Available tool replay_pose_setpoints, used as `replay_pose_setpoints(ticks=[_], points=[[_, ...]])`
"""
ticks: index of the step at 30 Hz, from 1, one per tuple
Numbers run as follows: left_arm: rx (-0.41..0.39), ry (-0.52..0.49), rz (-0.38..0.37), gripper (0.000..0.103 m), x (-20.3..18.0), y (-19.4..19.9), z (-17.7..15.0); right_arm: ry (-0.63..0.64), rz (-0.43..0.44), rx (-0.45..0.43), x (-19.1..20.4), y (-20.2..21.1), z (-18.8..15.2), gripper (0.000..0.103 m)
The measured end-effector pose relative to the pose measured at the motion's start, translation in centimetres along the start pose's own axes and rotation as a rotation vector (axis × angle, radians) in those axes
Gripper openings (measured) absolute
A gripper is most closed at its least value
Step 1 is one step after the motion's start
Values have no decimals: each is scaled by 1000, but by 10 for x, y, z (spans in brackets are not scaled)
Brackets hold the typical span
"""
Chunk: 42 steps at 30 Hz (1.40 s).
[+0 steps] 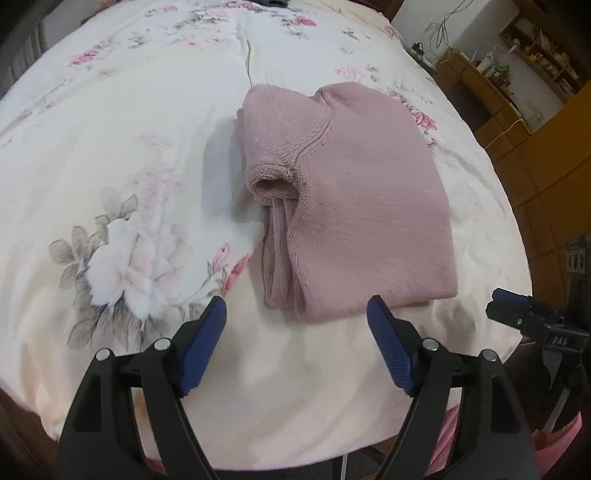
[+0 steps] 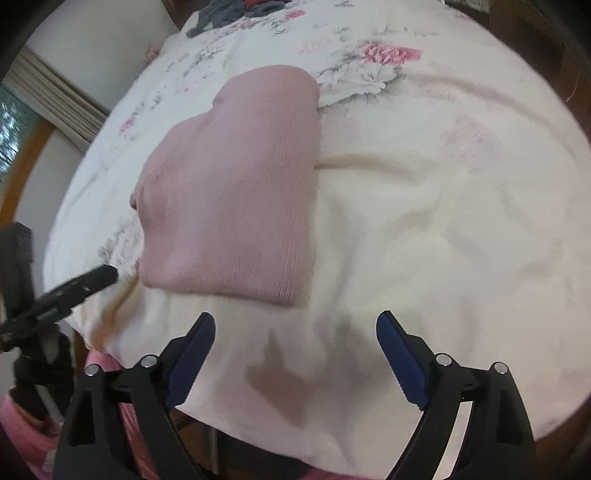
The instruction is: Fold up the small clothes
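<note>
Both tools hover low over the near edge of the bed [image 1: 295, 387], and neither has hold of anything. The left gripper [image 1: 297, 314] has its jaws spread wide, empty, with the sweater's [image 1: 354, 206] near hem lying just ahead of them and slightly toward the right jaw. The right gripper [image 2: 295, 332] is equally wide and empty; the sweater [image 2: 236, 192] sits ahead of its jaws and off toward the left one, while bare bedding lies directly between them. Each tool's tip shows at the edge of the other's view, so the two are held side by side, both angled down and forward.

The pink knit looks already folded into a thick packet. Its loose layers and a cuff opening face the left jaw of the left gripper. My worry is there: a grab at that open side could catch only the top layer and pull the stack apart. A low approach could also pinch the soft floral cover along with the knit and drag both. Beyond the sweater, dark clothes [image 2: 236, 11] lie at the far end of the bed.
</note>
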State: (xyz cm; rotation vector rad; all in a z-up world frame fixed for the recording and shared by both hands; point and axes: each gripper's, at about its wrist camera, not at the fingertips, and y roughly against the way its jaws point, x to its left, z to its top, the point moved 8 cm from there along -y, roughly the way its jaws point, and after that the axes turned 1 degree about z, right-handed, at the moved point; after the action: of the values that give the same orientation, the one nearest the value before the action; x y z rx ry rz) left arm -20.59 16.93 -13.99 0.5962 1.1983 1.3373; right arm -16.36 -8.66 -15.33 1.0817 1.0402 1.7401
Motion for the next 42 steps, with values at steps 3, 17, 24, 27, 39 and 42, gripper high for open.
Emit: replay_pose_setpoints(ticks=[3,17,24,27,39,42], points=[[-5,1,26,82,-10,10,-8,14,-20,-19,6,14,-7,91],[-41,-20,123,89,-21,64,-42,49,-135,-80,30,61,-29,99],[-81,-41,169,90,-27,89,-47,88,-217,-155,49,92,-29,99],[-90,-32,182,90,-27,97,-49,97,-230,-180,57,102,-27,99],[-141,-55,222,90,-39,116,-48,116,-262,-191,69,117,-25,99],[-143,-71,228,90,-44,115,-46,107,-264,-181,64,114,-25,99]])
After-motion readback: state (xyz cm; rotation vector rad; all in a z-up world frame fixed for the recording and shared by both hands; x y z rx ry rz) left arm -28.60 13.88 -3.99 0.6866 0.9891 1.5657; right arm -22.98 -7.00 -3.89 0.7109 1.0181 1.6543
